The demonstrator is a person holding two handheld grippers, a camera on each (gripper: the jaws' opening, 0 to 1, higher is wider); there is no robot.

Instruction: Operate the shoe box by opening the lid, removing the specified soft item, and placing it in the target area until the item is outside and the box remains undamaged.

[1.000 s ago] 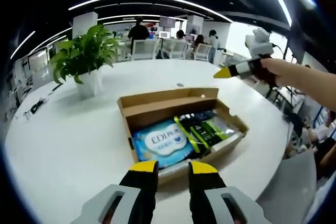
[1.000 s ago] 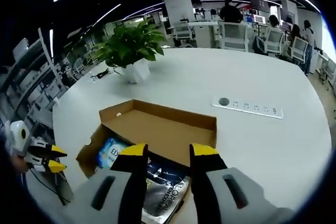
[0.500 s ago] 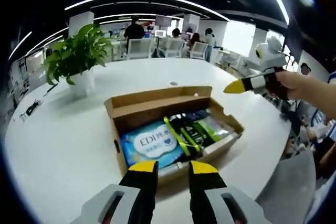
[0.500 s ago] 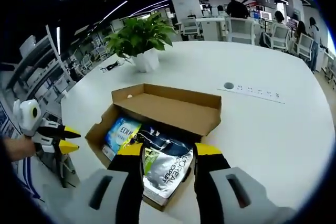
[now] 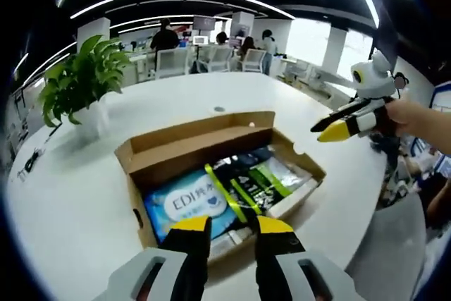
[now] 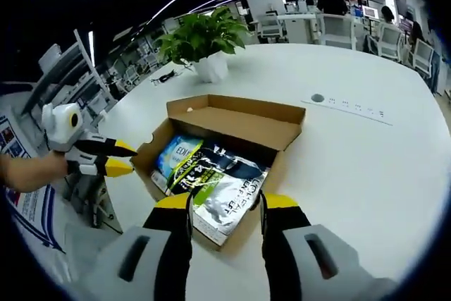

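Observation:
An open cardboard shoe box (image 5: 184, 145) lies on the white table (image 5: 70, 195), its lid flap (image 6: 243, 123) folded back. Inside lie a blue soft pack marked EDI (image 5: 189, 204) and a dark pouch with green and silver print (image 5: 266, 176). The right gripper view has the blue pack (image 6: 175, 156) beside the pouch (image 6: 227, 189). My left gripper (image 5: 231, 224) hovers open over the box's near edge, holding nothing. My right gripper (image 6: 226, 201) stands open over the pouch end. The right gripper (image 5: 340, 129) hangs beyond the box's far corner; the left gripper (image 6: 118, 158) is open beside the box.
A potted green plant (image 5: 76, 84) stands on the table behind the box, also the plant (image 6: 204, 39). A flush power strip (image 6: 350, 106) sits in the tabletop. Chairs and people are at the far desks. The table edge (image 5: 366, 195) is close to the box.
Both views have shifted to look down more steeply on the box, so more of its contents show. Box, lid and packs have not moved. Both grippers stay open.

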